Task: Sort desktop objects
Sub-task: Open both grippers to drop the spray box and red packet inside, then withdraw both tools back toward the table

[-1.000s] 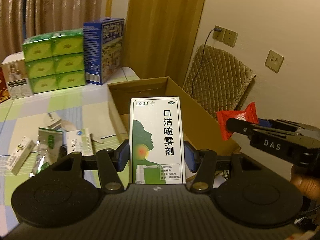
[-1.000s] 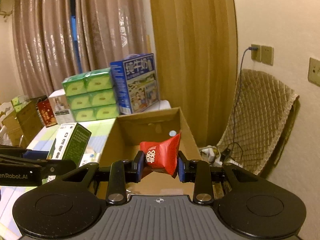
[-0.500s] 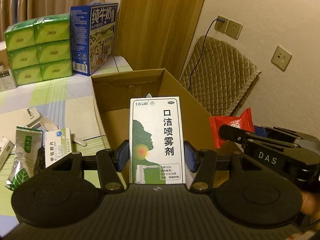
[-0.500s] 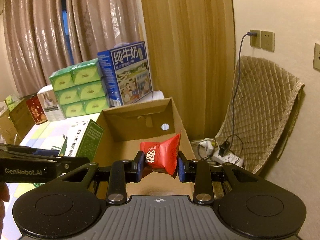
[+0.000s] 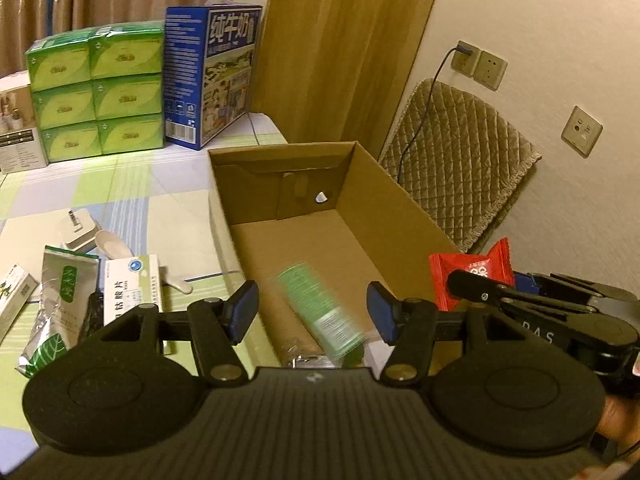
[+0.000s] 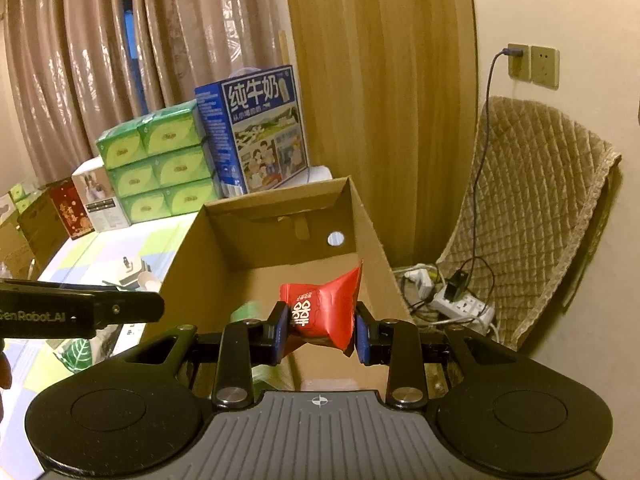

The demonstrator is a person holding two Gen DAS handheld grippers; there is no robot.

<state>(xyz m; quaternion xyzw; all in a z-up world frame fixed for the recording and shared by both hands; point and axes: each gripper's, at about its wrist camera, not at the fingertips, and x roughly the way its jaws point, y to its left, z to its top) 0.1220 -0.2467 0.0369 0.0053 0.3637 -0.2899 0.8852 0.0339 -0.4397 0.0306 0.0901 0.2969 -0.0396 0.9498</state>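
Brown cardboard box point(image 5: 384, 184), plain inside, and a blurred green-and-white medicine box point(image 5: 320, 308) within it, green side up. Red snack packet point(image 6: 320, 312) with white characters, pinched by blue pads point(image 6: 280, 332) on the black right gripper point(image 6: 318, 334). Black left gripper point(image 5: 312, 312), blue pads too. Tablecloth point(image 5: 132, 200) checked in pale green, white and lilac. Six bright green tissue packs point(image 5: 96, 92), a blue milk carton point(image 5: 212, 72) with white lettering, a beige quilted diamond-pattern cover point(image 5: 460, 160), tan curtains point(image 6: 380, 80)
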